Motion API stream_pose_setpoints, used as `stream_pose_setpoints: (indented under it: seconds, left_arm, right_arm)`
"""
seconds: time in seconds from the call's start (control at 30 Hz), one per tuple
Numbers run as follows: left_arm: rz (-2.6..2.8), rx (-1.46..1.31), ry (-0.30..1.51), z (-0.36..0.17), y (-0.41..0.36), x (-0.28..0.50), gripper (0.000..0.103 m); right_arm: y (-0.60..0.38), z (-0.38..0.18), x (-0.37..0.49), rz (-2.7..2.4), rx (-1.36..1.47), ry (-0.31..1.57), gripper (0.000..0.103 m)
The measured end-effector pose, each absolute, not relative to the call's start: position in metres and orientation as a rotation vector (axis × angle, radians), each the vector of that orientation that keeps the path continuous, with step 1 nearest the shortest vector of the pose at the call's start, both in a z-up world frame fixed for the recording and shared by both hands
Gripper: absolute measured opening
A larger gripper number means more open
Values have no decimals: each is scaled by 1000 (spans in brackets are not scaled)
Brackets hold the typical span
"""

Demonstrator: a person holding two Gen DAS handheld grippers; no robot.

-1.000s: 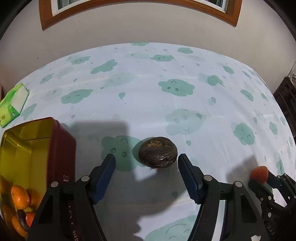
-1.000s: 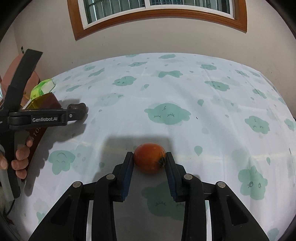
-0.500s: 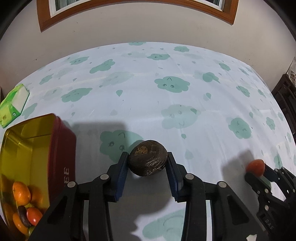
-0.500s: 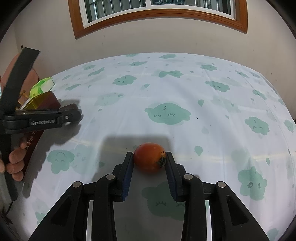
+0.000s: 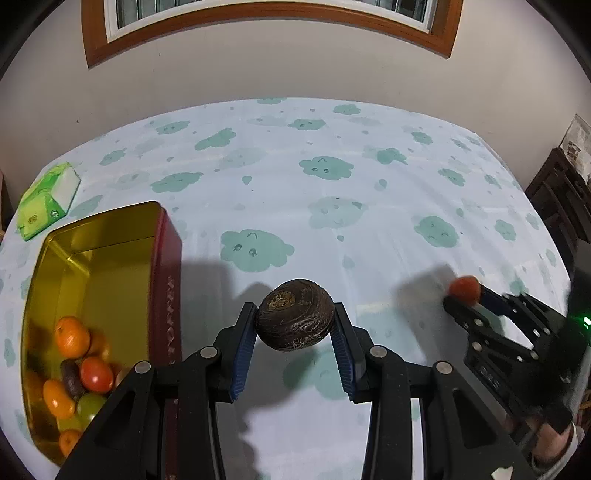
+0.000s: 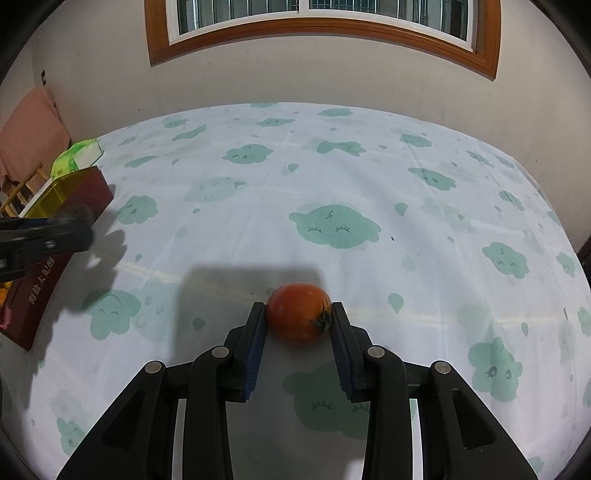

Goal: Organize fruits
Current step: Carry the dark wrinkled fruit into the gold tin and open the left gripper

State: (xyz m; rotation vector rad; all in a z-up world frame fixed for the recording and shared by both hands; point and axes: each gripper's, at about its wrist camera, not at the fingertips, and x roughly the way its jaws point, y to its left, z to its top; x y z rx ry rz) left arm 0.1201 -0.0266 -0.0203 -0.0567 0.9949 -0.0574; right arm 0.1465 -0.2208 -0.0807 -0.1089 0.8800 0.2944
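Note:
My left gripper is shut on a dark brown, wrinkled round fruit and holds it above the cloud-print cloth, just right of the tin. The red tin with a gold inside lies at the left and holds several small fruits, orange, red, green and dark. My right gripper is shut on a red tomato low over the cloth. In the left wrist view the right gripper shows at the far right with the tomato at its tip.
A green and white tissue pack lies behind the tin at the cloth's left edge. Dark furniture stands past the right edge. The wall with a wooden window frame is behind. The left gripper's arm blurs at the left.
The left gripper closed on the brown fruit, lifted it off the cloth and carried it towards the tin. The right gripper has stayed in place with the tomato.

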Motion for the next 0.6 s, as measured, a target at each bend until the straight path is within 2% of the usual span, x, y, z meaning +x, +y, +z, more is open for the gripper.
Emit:
stream_pose_setpoints:
  seconds: [0.6]
  left_arm:
    - [2, -122, 936, 23, 45, 67, 36]
  right_arm:
    - [-221, -80, 146, 291, -115, 879, 35]
